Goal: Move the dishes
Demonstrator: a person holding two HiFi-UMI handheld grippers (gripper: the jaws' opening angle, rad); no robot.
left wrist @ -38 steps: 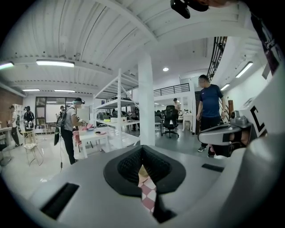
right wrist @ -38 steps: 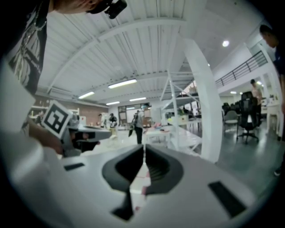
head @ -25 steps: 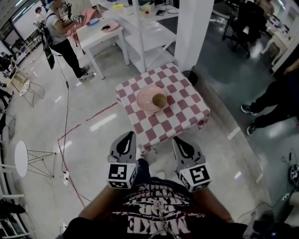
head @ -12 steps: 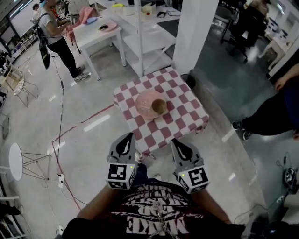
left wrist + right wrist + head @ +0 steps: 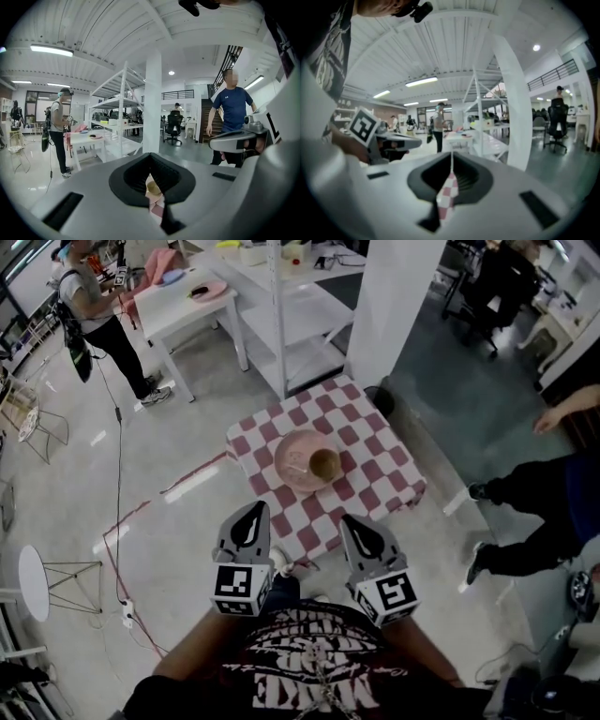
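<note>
Approach shot: red-and-white checked tabletop (image 5: 375, 451) sits nearer than a second ago. Round pink plate (image 5: 295, 457) carrying small brown bowl (image 5: 324, 463) rests mid-tabletop, untouched. Left gripper (image 5: 251, 521) and right gripper (image 5: 362, 532) have their jaws together, empty, short of the tabletop; pickup likely next.

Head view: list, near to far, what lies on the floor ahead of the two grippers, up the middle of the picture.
Checkered table → pink plate carrying a bowl → white shelf rack.
</note>
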